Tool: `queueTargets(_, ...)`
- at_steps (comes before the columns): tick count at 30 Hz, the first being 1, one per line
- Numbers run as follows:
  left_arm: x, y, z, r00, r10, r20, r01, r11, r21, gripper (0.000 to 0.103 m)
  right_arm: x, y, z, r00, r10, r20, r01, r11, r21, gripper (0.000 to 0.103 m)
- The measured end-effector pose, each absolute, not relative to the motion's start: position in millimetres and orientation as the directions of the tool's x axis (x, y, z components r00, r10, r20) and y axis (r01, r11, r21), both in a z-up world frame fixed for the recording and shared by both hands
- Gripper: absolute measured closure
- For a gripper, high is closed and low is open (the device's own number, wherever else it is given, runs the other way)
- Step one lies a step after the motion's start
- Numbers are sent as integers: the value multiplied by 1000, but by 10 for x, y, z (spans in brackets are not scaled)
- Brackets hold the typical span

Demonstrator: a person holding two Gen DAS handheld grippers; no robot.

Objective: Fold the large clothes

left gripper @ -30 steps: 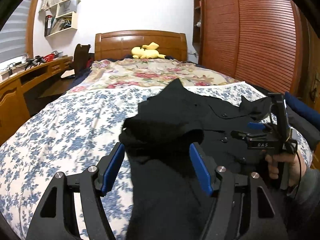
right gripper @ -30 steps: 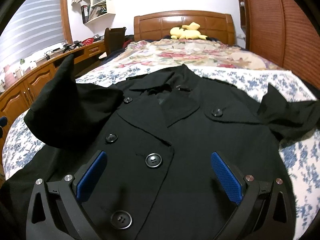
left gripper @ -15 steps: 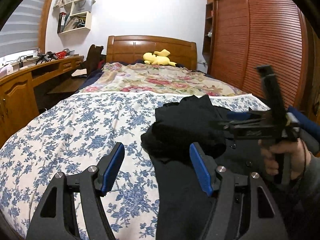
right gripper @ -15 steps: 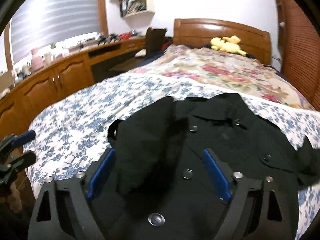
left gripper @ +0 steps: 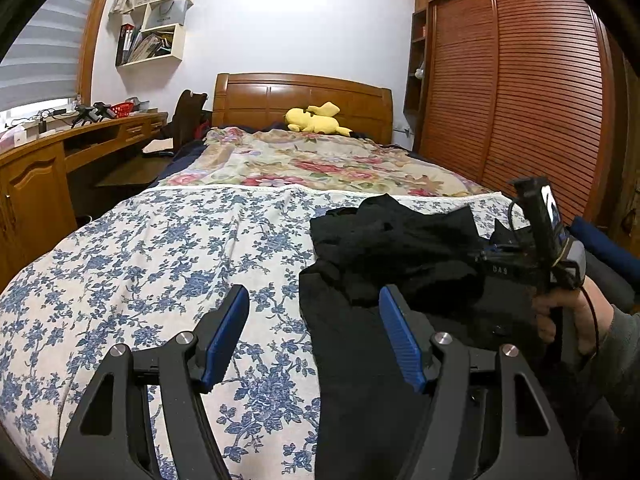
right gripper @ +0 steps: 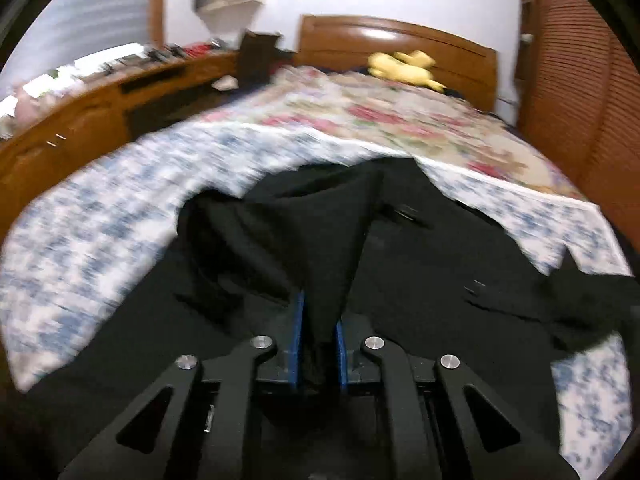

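A black buttoned coat (left gripper: pixel 400 248) lies spread on the blue-flowered bed cover (left gripper: pixel 160 260), with one sleeve folded across its chest. My left gripper (left gripper: pixel 312 296) is open and holds nothing. It hovers over the coat's left edge, with its right finger (left gripper: pixel 400 336) above the black cloth. The right wrist view is blurred. In it my right gripper (right gripper: pixel 318 320) has its jaws closing, and the blue pads (right gripper: pixel 297 332) pinch a raised fold of the coat (right gripper: pixel 440 260). In the left wrist view a hand (left gripper: pixel 568 316) holds that right gripper (left gripper: pixel 532 256) over the coat.
A floral blanket (left gripper: pixel 312 164) and a yellow plush toy (left gripper: pixel 316 120) lie toward the wooden headboard. A long wooden desk (left gripper: pixel 40 168) runs along the left side. A slatted brown wardrobe (left gripper: pixel 520 100) stands on the right. Bare bed cover stretches left of the coat.
My right gripper went from wide open over the buttons to pinched on a fold of the coat, swinging left. My left gripper slid left, and the sleeve no longer lies between its fingers.
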State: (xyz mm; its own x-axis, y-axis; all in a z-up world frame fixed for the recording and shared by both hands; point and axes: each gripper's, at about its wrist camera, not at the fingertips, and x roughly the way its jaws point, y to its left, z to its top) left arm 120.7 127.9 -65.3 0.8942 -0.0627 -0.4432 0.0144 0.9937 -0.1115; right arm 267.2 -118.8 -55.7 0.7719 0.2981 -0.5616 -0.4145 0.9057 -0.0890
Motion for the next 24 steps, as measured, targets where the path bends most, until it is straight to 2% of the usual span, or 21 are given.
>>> queueTargets(3,1220,1262,-671,892,-71,-447,21,993,-116,34,2712,-1305,-648,770,252,-586,-379,920,-102,74)
queueTargets(4,1225,1255,-678,891,-76,-447,26,993,-119,34,2708,-1305,-641,783,238,-575,-367,923,-117,72)
queueTargets(6,1230,1230,-691,891,-81,-447,31,992,-119,35,2660,-1274,-588,822,202,-533,-334,928,-164,57)
queueTargets(9,1248,1182,-720,886,-84,-456,40,994,-106,34,2535,-1210,-486,834,262,-485,-372,917,-145,49)
queueTargets(14,1249,1131,-736,883,-88,-461,46,994,-101,35,2355,-1079,-511,785,370,-497,-474,875,-97,47)
queueTargets(17,1253,1125,-739,883,-87,-462,45,994,-101,34,2422,-870,-590,759,392,-519,-520,846,-121,47)
queueTargets(24,1264,1133,-767,878,-86,-470,46,994,-96,35,2773,-453,-771,652,444,-614,-635,763,-123,47)
